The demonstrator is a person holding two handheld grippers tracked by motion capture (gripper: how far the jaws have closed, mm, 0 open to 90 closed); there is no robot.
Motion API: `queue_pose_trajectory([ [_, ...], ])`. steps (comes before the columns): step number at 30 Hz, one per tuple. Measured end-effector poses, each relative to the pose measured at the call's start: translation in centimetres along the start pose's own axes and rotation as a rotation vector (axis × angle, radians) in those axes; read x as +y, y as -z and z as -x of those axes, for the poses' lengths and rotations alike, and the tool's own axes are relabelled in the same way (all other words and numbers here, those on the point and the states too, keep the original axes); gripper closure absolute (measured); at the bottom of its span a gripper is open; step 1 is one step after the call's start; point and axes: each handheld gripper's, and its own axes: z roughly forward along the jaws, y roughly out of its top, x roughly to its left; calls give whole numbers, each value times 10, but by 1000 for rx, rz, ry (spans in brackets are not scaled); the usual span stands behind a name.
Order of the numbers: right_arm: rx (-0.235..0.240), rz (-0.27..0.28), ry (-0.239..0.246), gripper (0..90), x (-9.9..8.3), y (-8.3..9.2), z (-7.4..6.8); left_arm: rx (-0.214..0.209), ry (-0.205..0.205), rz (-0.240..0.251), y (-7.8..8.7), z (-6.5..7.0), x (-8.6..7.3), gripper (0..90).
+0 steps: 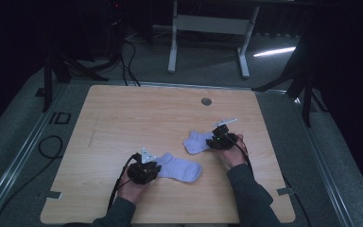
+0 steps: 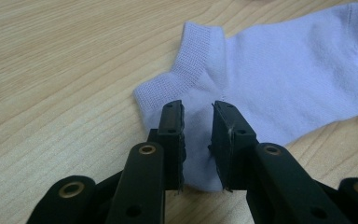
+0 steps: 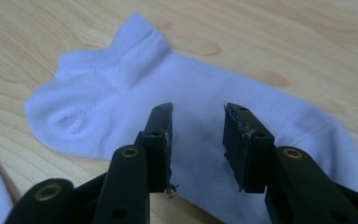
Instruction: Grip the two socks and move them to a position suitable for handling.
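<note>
1. Fingers (image 2: 172,140) of the left gripper (image 2: 198,140): black flat pads, parted with a narrow gap, straddling the heel end of a pale lilac ankle sock (image 2: 279,79) without clamping it; ribbed cuff just beyond the tips.
2. Fingers (image 3: 161,144) of the right gripper (image 3: 198,147): parted wider, released, hovering over or resting on the middle of a second pale lilac ankle sock (image 3: 205,112); contact with the fabric hard to tell.
3. Seen from the high view, left gripper (image 1: 144,170) held in a hand near the front edge of the light wooden tabletop (image 1: 137,118), touching the left end of the first sock (image 1: 182,168), which lies flat, stretching rightward.
4. Right gripper (image 1: 221,139) held in the other hand, right of centre on the same tabletop, at the right end of the second sock (image 1: 196,142).
5. Second sock behind and to the right of the first, near it but apart.
6. Small grey round grommet (image 1: 206,101) near the tabletop's far edge, well apart from both socks.
</note>
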Motion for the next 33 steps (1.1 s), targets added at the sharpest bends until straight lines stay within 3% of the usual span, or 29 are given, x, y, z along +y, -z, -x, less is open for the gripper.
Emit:
queue_pose_trajectory([
  [11, 18, -24, 32, 583, -5, -8, -10, 2, -1, -1, 0, 0, 0, 733],
  [18, 19, 22, 42, 534, 0, -3, -9, 1, 0, 0, 0, 0, 0, 732],
  [25, 16, 12, 70, 460, 4, -10, -6, 2, -1, 0, 0, 0, 0, 731],
  [33, 21, 18, 84, 421, 7, -16, -14, 2, 0, 1, 0, 1, 0, 727],
])
